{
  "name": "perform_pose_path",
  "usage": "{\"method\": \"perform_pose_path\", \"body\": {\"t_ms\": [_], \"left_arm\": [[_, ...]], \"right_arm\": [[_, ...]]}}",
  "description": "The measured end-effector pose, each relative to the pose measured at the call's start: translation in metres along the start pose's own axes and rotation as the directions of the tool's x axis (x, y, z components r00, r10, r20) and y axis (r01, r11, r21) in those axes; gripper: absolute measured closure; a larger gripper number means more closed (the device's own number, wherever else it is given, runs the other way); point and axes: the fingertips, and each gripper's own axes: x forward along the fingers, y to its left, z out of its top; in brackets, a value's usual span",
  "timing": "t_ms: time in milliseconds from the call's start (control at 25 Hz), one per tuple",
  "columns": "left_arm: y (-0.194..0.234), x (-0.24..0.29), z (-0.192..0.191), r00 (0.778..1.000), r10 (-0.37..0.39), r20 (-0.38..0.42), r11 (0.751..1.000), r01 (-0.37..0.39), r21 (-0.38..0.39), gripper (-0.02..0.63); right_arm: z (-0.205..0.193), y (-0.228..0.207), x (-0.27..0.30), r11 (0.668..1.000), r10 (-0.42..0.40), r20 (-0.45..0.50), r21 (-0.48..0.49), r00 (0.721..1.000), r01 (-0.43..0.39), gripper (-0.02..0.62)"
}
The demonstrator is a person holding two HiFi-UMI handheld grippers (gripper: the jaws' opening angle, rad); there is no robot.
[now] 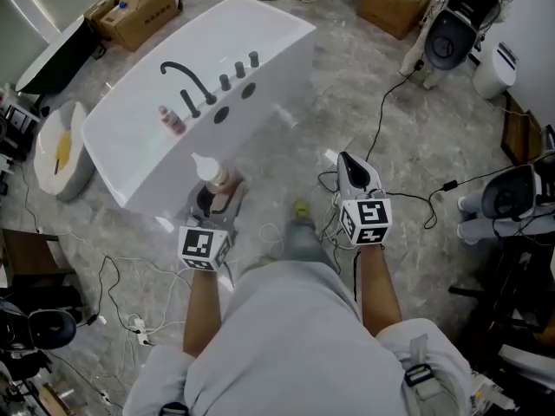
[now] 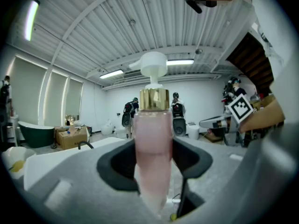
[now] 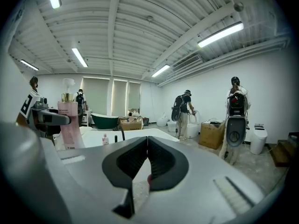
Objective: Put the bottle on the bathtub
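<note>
The pump bottle [image 1: 217, 178], pink liquid under a gold collar and a white pump head, stands upright in the air, clamped at its body between the jaws of the left tool [image 1: 215, 203]. It is on the near side of the white bathtub [image 1: 273, 35], short of the deck. So the pick-up looks done. What is left is to carry the bottle forward over the rim, set it down and let go. The right tool [image 1: 355, 168] hangs to the right over the floor [image 1: 408, 137], jaws together with nothing between them. On the tub's deck a black faucet [image 1: 186, 85] arches beside a row of dark knobs [image 1: 239, 68], and a small pink bottle [image 1: 172, 120] stands left of it. These take up the middle, so the bare stretches toward the near left or far right look like the easier landing spots. Nothing stands between the held bottle and the tub. Loose cables [image 1: 408, 199] trail across the floor near the person's feet and could catch a step. Farther out are a white ceramic fixture [image 1: 78, 170] at left, cardboard boxes [image 1: 143, 11] beyond the tub, and equipment [image 1: 451, 35] at far right.
</note>
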Motion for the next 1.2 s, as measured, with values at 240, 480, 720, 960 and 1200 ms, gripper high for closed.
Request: {"method": "perform_pose_path", "body": {"t_ms": [240, 480, 720, 960, 1200], "left_arm": [[0.003, 0.036, -0.004, 1.0, -0.002, -0.015, 1.0, 0.002, -0.002, 0.387], [0.016, 0.097, 0.003, 1.0, -0.002, -0.022, 1.0, 0.002, -0.01, 0.387], [0.03, 0.189, 0.005, 0.999, 0.003, -0.032, 1.0, -0.003, -0.02, 0.387], [0.052, 0.284, 0.022, 0.999, -0.003, -0.037, 1.0, 0.003, -0.003, 0.387], [0.059, 0.352, 0.043, 0.999, -0.01, -0.032, 1.0, 0.01, 0.014, 0.387]], "right_arm": [[-0.002, -0.026, 0.025, 1.0, 0.0, 0.004, 0.005, 1.0, 0.0, 0.592], [0.003, -0.071, 0.069, 1.0, -0.003, -0.009, 0.019, 1.0, 0.004, 0.592], [0.005, -0.135, 0.134, 1.0, 0.01, -0.033, 0.01, 0.999, -0.01, 0.592], [0.025, -0.197, 0.208, 1.0, 0.017, -0.021, 0.004, 1.0, -0.017, 0.592], [0.035, -0.242, 0.25, 0.999, 0.032, -0.021, 0.017, 0.999, -0.031, 0.592]]}}
